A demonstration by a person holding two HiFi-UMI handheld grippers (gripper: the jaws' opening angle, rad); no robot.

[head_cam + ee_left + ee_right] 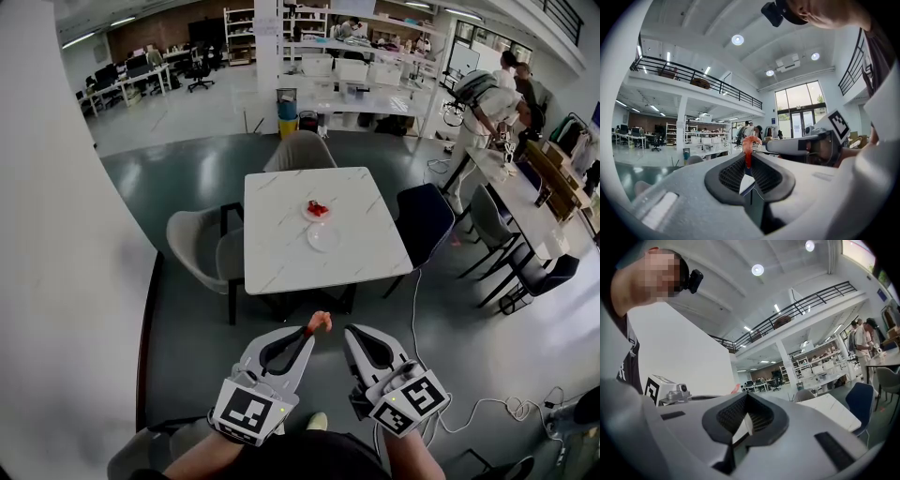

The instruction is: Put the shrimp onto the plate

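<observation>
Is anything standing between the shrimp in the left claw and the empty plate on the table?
Nothing visible. The shrimp, pinched in the left claw, faces the empty plate across open floor and table top; chairs stand aside.

Open-plan office: desks w/ monitors (pixel 129 73), shelving (pixel 239 26), mezzanine (pixel 693 76).

White table (pixel 281 246), grey chair (pixel 192 246), dark-blue chair (pixel 422 217).

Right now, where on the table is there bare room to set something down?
The table is bare on its left half, right side and near edge. Only the middle is crowded: a plate of shrimp, with an empty plate nearer.
</observation>
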